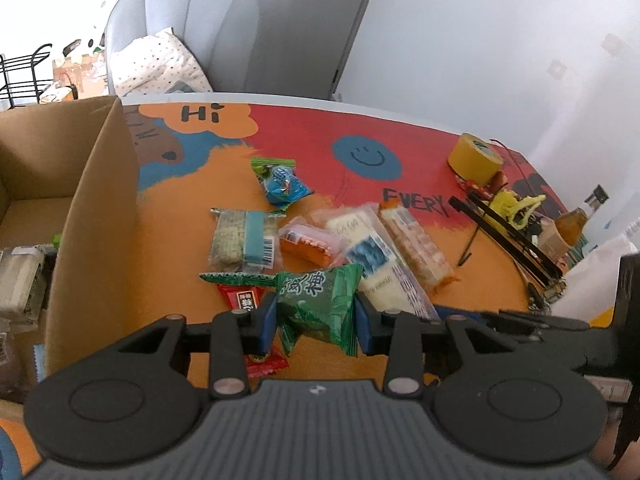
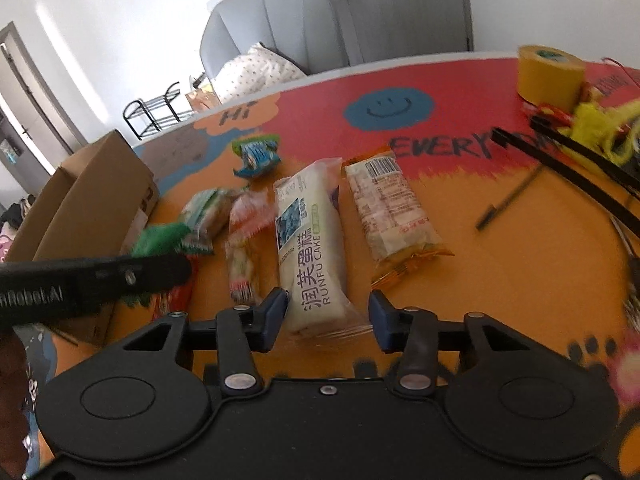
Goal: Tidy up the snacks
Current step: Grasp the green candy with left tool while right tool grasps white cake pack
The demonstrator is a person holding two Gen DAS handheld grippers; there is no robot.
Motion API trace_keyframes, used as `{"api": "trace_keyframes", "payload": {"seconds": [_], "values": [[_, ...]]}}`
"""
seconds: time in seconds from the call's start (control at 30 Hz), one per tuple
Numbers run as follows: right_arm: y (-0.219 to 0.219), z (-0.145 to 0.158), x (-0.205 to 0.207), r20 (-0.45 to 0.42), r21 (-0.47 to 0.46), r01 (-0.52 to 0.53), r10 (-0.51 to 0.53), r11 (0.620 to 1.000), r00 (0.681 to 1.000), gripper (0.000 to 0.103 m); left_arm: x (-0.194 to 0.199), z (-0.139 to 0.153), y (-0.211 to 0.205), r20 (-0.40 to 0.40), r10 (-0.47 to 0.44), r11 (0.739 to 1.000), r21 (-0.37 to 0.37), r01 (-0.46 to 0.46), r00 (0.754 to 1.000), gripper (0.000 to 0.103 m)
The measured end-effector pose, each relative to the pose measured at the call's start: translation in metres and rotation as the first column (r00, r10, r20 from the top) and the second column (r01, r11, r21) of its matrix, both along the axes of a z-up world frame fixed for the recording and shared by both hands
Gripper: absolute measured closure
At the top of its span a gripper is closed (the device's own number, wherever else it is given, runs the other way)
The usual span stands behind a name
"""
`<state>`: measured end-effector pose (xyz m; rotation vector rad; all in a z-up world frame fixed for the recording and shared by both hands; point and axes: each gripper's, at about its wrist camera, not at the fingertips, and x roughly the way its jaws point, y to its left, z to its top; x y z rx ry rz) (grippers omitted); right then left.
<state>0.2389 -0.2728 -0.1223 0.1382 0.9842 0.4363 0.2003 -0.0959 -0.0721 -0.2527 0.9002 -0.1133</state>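
Note:
My left gripper (image 1: 316,320) is shut on a green plum-candy packet (image 1: 320,300), held just above the table and a red packet (image 1: 244,300). In the right wrist view it shows as a black finger (image 2: 120,276) with the green packet (image 2: 160,240) beside the cardboard box (image 2: 92,200). My right gripper (image 2: 328,316) stands open astride the near end of the white Runfu cake packet (image 2: 310,240), which lies flat; the pads sit close to its wrapper without squeezing it. The open box (image 1: 96,200) at left holds a pale packet (image 1: 20,280).
Loose on the colourful table: a blue-green packet (image 1: 280,184), a seaweed cracker packet (image 1: 244,240), a pink packet (image 1: 312,244), an orange-ended bar (image 2: 394,212). At right are a yellow tape roll (image 2: 548,76), a pen (image 2: 508,200), black strips and a bottle (image 1: 576,220). A grey chair (image 1: 192,28) stands behind.

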Motion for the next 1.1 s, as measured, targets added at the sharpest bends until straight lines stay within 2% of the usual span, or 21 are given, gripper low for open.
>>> {"api": "trace_keyframes", "payload": {"seconds": [0.23,0.37,0.57,0.6,0.67,0.73,0.87,1.0,1.1], "values": [[-0.015,0.009,-0.027,-0.074,-0.036,0.010,-0.013,0.999,0.997,0.060,-0.011,0.005,0.000,-0.009,-0.037,0.999,0.000,0.037,0.999,0.065],[-0.012,0.020,-0.037,-0.070,-0.063,0.003,-0.007,0.998,0.998,0.062,-0.017,0.009,0.003,-0.007,-0.047,0.999,0.013,0.047,0.999,0.065],[-0.012,0.029,-0.037,-0.048,-0.054,0.016,-0.019,0.998,0.999,0.060,-0.022,0.013,0.004,-0.001,-0.072,0.997,0.026,0.072,0.997,0.065],[-0.011,0.027,-0.036,-0.045,-0.055,0.020,-0.022,0.998,0.999,0.058,-0.023,0.012,0.004,-0.002,-0.072,0.997,0.028,0.072,0.997,0.065],[-0.009,0.023,-0.035,-0.046,-0.052,0.034,-0.036,0.998,0.998,0.040,-0.022,0.010,0.005,-0.010,-0.069,0.997,0.028,0.070,0.998,0.065],[-0.007,0.018,-0.033,-0.038,-0.044,0.032,-0.033,0.999,0.999,0.039,-0.023,0.008,0.005,-0.012,-0.071,0.997,0.031,0.071,0.997,0.065],[0.000,0.006,-0.027,-0.046,-0.074,0.032,-0.035,0.997,0.998,0.039,-0.023,0.004,0.007,-0.019,-0.061,0.997,0.037,0.061,0.998,0.065],[0.012,0.003,-0.028,0.002,-0.134,0.011,-0.010,0.991,1.000,0.042,-0.022,0.004,0.009,-0.021,-0.052,0.998,0.040,0.053,0.998,0.065],[0.020,0.002,-0.027,0.038,-0.208,0.006,0.002,0.978,0.999,0.057,-0.023,0.007,0.011,-0.019,-0.047,0.998,0.035,0.047,0.999,0.065]]}}
